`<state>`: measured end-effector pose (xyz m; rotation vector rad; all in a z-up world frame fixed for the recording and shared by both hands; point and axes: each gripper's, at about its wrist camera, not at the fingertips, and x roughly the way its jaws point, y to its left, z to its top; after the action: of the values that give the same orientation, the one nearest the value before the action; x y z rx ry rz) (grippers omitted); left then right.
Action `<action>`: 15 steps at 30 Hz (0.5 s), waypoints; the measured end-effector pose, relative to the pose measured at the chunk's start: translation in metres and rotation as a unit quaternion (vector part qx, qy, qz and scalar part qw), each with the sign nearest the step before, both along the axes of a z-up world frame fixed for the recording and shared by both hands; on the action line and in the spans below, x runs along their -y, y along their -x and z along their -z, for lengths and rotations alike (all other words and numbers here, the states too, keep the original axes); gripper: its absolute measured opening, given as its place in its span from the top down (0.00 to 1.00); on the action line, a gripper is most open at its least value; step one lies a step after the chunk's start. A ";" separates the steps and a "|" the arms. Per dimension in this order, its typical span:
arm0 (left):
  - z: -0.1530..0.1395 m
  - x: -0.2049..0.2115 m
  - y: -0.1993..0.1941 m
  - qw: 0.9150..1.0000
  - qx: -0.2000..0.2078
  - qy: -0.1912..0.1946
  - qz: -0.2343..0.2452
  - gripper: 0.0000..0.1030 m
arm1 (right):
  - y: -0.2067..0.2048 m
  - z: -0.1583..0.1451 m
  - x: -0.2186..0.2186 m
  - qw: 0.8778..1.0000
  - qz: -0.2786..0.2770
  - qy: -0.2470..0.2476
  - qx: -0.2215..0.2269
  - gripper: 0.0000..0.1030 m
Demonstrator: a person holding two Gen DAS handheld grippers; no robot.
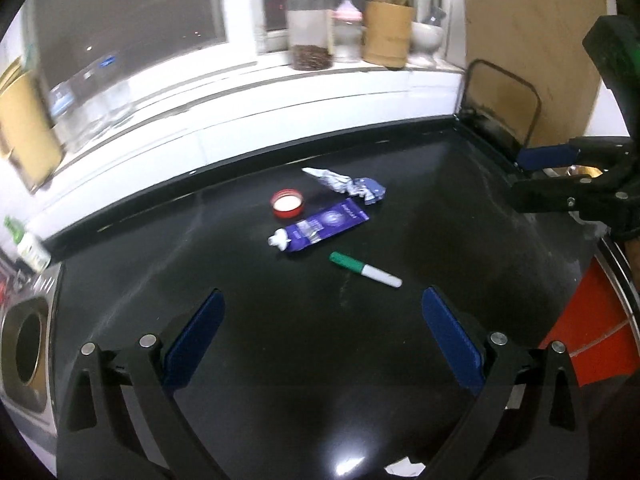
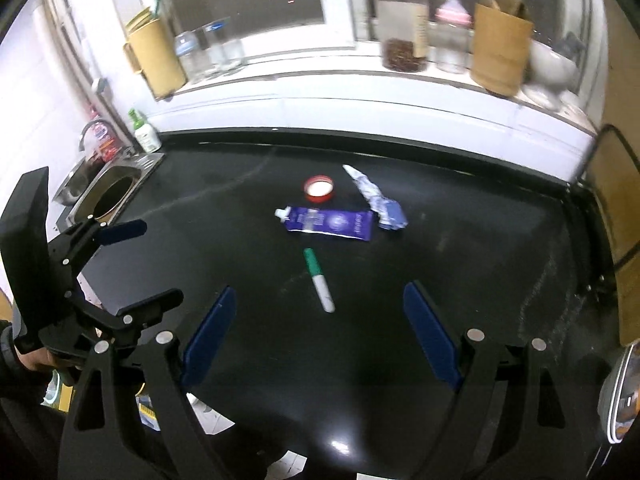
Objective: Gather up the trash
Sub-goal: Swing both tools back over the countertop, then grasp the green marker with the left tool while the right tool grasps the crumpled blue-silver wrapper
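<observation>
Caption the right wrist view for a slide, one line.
Open right tool above a black counter holding a green marker, purple tube, red cap and crumpled wrapper.

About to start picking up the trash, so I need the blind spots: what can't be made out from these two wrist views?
- Purple tube: its label print is too small and blurred in both views.
- Sink: cut off by the left wrist view's edge; its far side hidden behind the left gripper in the right wrist view.
- Window sill bottles: motion-blurred in the left wrist view.
</observation>
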<state>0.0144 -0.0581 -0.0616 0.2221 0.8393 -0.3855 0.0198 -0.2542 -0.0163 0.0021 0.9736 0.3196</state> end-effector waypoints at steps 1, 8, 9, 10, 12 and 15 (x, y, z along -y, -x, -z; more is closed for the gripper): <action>0.001 0.004 -0.001 1.000 -0.003 0.000 0.002 0.07 | -0.001 0.002 0.003 1.000 0.003 0.000 0.000 0.20; 0.015 0.033 -0.013 1.000 -0.022 -0.006 0.000 0.07 | -0.013 0.009 0.019 1.000 0.006 -0.002 -0.003 0.20; 0.018 0.038 -0.014 1.000 -0.025 -0.007 0.001 0.07 | -0.016 0.011 0.022 1.000 0.003 -0.002 -0.004 0.20; 0.021 0.041 -0.015 1.000 -0.028 -0.009 0.001 0.07 | -0.020 0.013 0.023 1.000 0.001 -0.001 -0.006 0.20; 0.031 0.051 -0.022 0.999 -0.040 -0.020 -0.008 0.07 | -0.028 0.019 0.026 1.000 -0.003 0.002 -0.011 0.20; 0.047 0.060 -0.036 0.997 -0.065 -0.023 -0.036 0.07 | -0.045 0.030 0.031 1.000 -0.011 0.005 -0.019 0.20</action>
<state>0.0504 -0.1180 -0.1086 0.2108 0.9814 -0.3163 0.0644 -0.2850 -0.0467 -0.0112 1.0133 0.3361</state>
